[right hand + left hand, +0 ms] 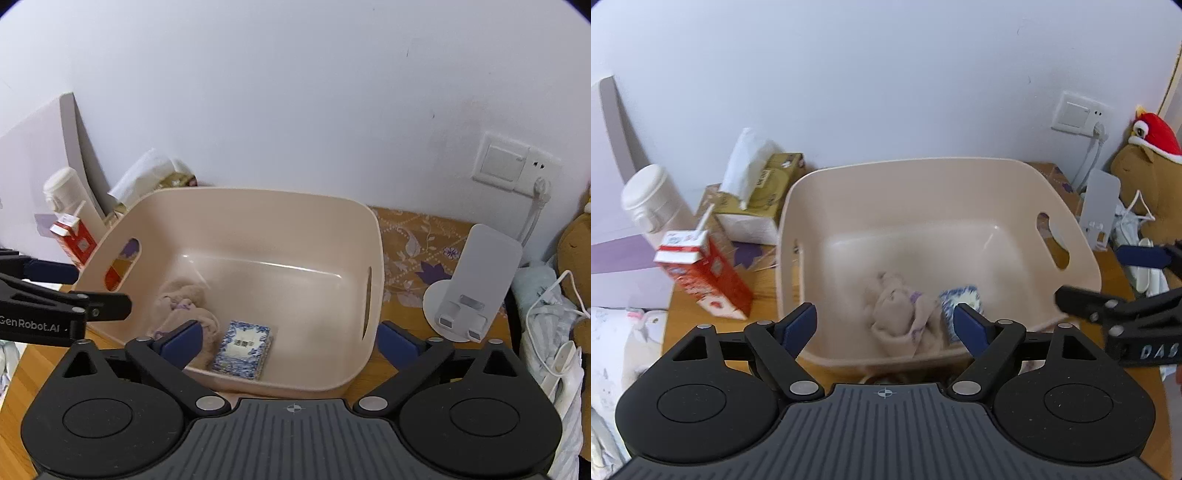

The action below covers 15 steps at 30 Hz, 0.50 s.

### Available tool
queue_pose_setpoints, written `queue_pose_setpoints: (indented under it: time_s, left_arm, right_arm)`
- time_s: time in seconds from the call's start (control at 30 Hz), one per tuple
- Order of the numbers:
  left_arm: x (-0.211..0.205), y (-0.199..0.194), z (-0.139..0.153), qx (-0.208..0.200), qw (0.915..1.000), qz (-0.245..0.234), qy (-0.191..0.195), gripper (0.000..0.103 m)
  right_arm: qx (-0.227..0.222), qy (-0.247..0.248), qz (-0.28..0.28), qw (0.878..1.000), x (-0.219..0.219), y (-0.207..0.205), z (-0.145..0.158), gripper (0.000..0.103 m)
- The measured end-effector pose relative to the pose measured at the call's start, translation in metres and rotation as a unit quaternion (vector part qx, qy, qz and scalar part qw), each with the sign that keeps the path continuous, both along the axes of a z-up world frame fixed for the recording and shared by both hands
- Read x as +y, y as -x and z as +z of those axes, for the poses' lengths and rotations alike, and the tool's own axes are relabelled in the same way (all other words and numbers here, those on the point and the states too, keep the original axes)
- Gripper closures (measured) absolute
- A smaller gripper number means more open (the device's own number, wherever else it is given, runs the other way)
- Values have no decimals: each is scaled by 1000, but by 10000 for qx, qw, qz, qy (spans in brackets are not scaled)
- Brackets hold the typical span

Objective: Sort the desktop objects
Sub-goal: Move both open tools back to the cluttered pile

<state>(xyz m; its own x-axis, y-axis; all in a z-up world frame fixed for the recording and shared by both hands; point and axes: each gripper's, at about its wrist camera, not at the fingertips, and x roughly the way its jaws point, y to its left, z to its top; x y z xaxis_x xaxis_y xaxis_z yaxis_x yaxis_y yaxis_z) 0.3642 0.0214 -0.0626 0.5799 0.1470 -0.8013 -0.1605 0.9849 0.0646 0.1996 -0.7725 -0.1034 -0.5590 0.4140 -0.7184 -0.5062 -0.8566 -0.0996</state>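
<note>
White wall behind, wooden table point(369, 373). Bin point(960, 177) just ahead of both tongs: cloth point(905, 321) and blue packet point(243, 347) lie inside, sorted. Left tongs point(884, 321) and right tongs point(291, 343) gape wide, empty. Milk carton point(701, 273) left of bin, unsorted.

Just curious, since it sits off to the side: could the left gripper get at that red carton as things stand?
Probably yes. The left gripper is open and empty, and the red carton stands outside the bin, its near side unobstructed on the table.
</note>
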Motion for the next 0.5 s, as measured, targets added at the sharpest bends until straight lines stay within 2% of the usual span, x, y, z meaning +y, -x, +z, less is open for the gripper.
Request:
queue_pose_setpoints:
  time_s: [0.23, 0.37, 0.5]
  left_arm:
    - [17, 41, -3, 172, 9997, 131, -64, 20]
    - [31, 63, -11, 360, 9987, 323, -143, 20]
    - [47, 81, -27, 614, 9967, 531, 26, 20]
  right_arm:
    - [-59, 55, -287, 9996, -17, -19, -4, 0]
    - [-256, 90, -396, 9988, -24, -30, -14, 0]
    - [-472, 204, -525, 9973, -29, -43, -27, 0]
